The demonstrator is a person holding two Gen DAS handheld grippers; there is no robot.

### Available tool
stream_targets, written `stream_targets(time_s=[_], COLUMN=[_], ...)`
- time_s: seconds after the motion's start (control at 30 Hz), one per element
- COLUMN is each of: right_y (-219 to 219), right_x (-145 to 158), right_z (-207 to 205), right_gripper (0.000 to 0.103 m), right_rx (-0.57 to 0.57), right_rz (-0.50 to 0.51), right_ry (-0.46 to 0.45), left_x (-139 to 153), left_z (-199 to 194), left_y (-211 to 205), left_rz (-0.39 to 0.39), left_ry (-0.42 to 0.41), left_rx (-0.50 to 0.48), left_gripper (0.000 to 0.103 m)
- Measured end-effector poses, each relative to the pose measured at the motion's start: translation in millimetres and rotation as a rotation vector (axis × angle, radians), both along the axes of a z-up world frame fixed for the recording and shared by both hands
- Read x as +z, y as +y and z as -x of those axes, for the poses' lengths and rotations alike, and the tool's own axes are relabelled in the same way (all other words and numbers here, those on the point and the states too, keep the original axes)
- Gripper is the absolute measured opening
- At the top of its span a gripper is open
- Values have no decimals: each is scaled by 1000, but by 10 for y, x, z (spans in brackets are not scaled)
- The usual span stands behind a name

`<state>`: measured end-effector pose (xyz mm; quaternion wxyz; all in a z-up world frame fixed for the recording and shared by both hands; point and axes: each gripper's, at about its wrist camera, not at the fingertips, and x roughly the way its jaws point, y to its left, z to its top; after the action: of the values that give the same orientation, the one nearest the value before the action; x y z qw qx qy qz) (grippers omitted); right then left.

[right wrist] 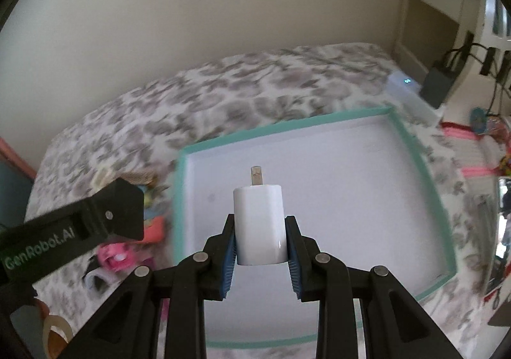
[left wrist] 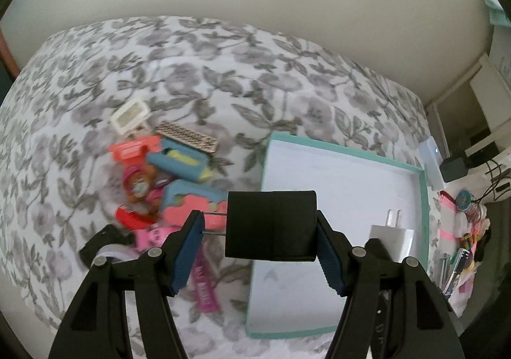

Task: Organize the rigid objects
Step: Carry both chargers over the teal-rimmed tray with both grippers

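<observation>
A: Two plugs being carried: left gripper [left wrist: 260, 231] clamping the black charger [left wrist: 270, 225] lengthwise, prongs against one pad.
B: Right gripper [right wrist: 260, 245] squeezing the white charger [right wrist: 258, 224], hovering over the teal tray [right wrist: 415, 148], probably for dropping in.

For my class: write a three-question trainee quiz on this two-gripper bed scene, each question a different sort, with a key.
1. True or false: the left gripper holds a black charger whose two prongs point toward one finger pad.
2. Multiple choice: what does the right gripper hold? A) a pink comb B) a white charger C) a roll of tape
3. Fill in: the teal-rimmed tray lies on a bed cover printed with grey ____.

Key: 1 true; 2 B; 3 flowers.
</observation>
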<state>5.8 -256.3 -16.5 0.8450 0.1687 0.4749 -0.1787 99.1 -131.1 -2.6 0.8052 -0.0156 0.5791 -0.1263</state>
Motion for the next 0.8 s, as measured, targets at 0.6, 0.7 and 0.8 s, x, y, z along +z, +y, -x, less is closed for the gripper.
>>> stream_targets(time_s=[0.6, 0.7, 0.8], right_y=[-682, -754, -792], right_x=[-254, -262, -295], right_z=[111, 148, 153], right_gripper=[30, 30, 30], right_rx=[-171, -201, -210], right_rz=[15, 18, 10], right_ry=[49, 51, 53], left_x=[-503, -562, -606], left_z=[-137, -135, -137], left_y=[-831, -918, -966], left_rz=[-68, -81, -88], left_ry=[29, 26, 25], left_rx=[-89, -107, -117], left_gripper=[69, 69, 69])
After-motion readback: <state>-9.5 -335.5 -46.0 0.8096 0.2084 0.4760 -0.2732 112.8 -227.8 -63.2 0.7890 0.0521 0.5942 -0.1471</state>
